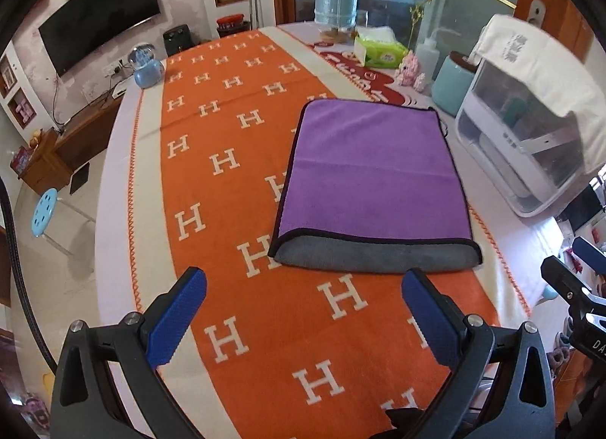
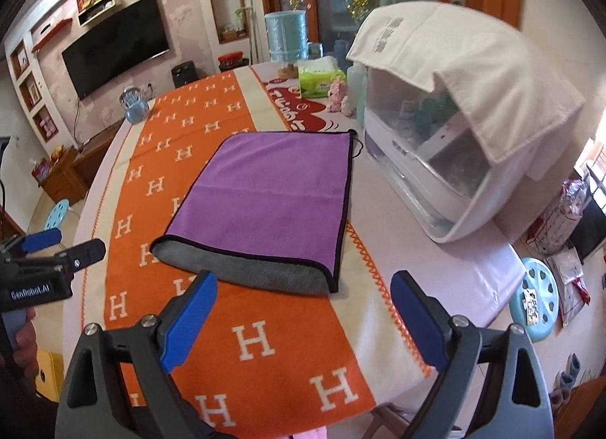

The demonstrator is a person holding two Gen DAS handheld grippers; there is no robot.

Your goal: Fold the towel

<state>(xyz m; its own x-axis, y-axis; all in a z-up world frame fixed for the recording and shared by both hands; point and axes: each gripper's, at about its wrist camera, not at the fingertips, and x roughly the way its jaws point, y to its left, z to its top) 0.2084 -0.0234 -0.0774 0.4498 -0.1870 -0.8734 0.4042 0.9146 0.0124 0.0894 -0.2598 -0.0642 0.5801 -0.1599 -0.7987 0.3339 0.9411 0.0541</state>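
Note:
A purple towel [image 1: 371,174] with a black hem lies folded flat on the orange H-patterned cloth [image 1: 235,181]; its grey underside shows along the near edge. It also shows in the right wrist view [image 2: 265,204]. My left gripper [image 1: 303,287] is open and empty, hovering just short of the towel's near edge. My right gripper [image 2: 303,287] is open and empty, near the towel's near right corner. The left gripper also shows at the left edge of the right wrist view [image 2: 57,249].
A white appliance draped with a white cloth [image 2: 454,117] stands right of the towel. A green tissue pack [image 2: 320,77], a blue water bottle [image 1: 336,0] and a small blue clock [image 1: 146,64] stand at the far end. Blue stools [image 2: 538,299] stand beside the table.

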